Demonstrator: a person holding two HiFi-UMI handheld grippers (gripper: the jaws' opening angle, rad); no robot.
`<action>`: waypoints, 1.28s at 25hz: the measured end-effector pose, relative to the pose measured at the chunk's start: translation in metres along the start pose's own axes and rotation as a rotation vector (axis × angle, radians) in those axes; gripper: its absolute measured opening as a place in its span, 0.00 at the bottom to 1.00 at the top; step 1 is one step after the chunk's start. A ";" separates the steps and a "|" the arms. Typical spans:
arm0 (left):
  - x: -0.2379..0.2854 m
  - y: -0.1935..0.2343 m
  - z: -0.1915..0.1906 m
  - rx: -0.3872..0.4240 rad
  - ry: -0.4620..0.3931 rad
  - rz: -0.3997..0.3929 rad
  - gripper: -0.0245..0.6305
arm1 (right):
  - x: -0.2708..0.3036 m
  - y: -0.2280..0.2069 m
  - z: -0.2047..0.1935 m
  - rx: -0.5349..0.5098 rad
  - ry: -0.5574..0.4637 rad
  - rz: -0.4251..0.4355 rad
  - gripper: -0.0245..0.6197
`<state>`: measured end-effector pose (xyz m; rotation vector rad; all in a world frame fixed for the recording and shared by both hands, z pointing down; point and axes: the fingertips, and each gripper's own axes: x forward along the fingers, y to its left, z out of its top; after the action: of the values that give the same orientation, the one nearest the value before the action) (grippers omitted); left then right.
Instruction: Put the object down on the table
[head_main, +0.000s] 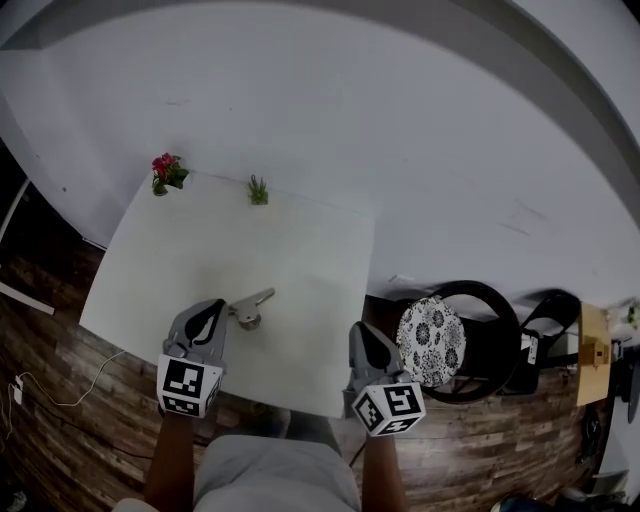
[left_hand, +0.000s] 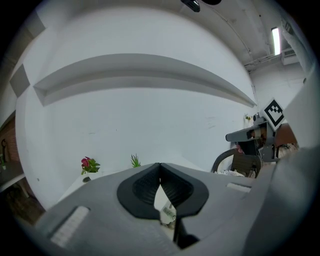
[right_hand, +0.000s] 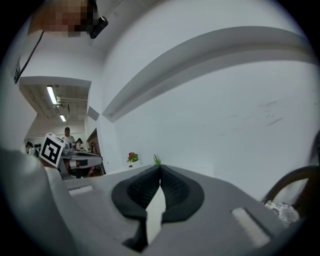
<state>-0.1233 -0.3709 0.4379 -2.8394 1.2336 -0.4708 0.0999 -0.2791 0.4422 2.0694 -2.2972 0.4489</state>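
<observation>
Head view: found white desk (head_main: 300, 250) at centre of frame, with wooden floor (head_main: 90, 360) along its near edge.

Logged left claw (head_main: 218, 306) at 7 o'clock of the desk, over the near edge, marker cube toward the camera. Checked in left gripper view: narrow to nothing, black pads (left_hand: 142, 187) meeting at the tips, nothing clamped between them.

Located grey metal object (head_main: 250, 308) lying on the desk at 3 o'clock of the left claw's tips, just beside them, thin arm pointing toward 2 o'clock. Glimpsed again in left gripper view through the hollow under the closed tips, with a striped label on it. Cannot tell whether touching the claw.

Logged right claw (head_main: 360, 332) at 5 o'clock of the desk, at the near right corner. Checked in right gripper view: tips together, empty, only white desk surface behind the hollow.

Noted 2 plants on the far edge, well apart from the object: red-flowered plant (head_main: 166, 172) at 11 o'clock, small green plant (head_main: 258, 190) at 12 o'clock.

Noted dark chair (head_main: 490, 350) with patterned cushion (head_main: 432, 340) at 3 o'clock of the right claw, off the desk. White cable (head_main: 60, 398) on the floor at 8 o'clock.
</observation>
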 end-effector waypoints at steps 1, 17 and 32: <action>-0.002 0.001 0.005 0.000 -0.011 0.000 0.05 | -0.002 0.001 0.003 -0.003 -0.005 -0.002 0.04; -0.028 0.014 0.064 0.041 -0.140 0.024 0.05 | -0.032 -0.003 0.055 -0.059 -0.109 -0.058 0.04; -0.046 0.020 0.097 0.070 -0.214 0.039 0.05 | -0.049 0.000 0.085 -0.113 -0.178 -0.077 0.04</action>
<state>-0.1403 -0.3622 0.3300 -2.7159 1.2042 -0.1976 0.1208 -0.2500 0.3510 2.2140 -2.2637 0.1343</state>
